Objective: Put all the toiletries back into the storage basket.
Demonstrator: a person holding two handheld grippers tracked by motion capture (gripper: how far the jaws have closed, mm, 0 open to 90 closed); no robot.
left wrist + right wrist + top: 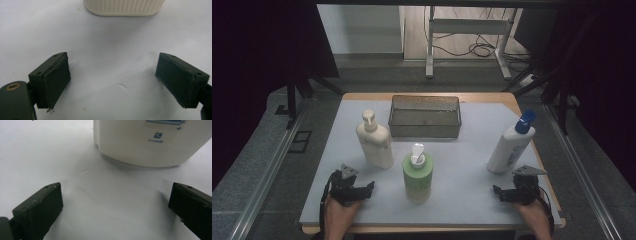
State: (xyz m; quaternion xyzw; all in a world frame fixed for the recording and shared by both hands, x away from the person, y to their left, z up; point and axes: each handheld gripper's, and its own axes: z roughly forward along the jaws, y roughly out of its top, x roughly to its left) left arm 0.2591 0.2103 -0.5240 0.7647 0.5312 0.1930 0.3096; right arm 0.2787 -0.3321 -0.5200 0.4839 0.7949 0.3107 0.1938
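Note:
Three bottles stand on the white table top (462,165). A cream pump bottle (374,141) is at the left, a green pump bottle (417,172) in the front middle, and a white bottle with a blue cap (511,144) at the right. My left gripper (357,186) rests open near the front left, just short of the cream bottle's ribbed base (124,7). My right gripper (512,192) rests open at the front right, facing the white bottle's base (150,142). Nothing lies between either pair of jaws (113,80) (115,207).
A dark rectangular metal basket (425,116) stands at the back middle of the table. A hand holds each gripper at the front edge. A metal frame leg and cables lie on the floor beyond the table.

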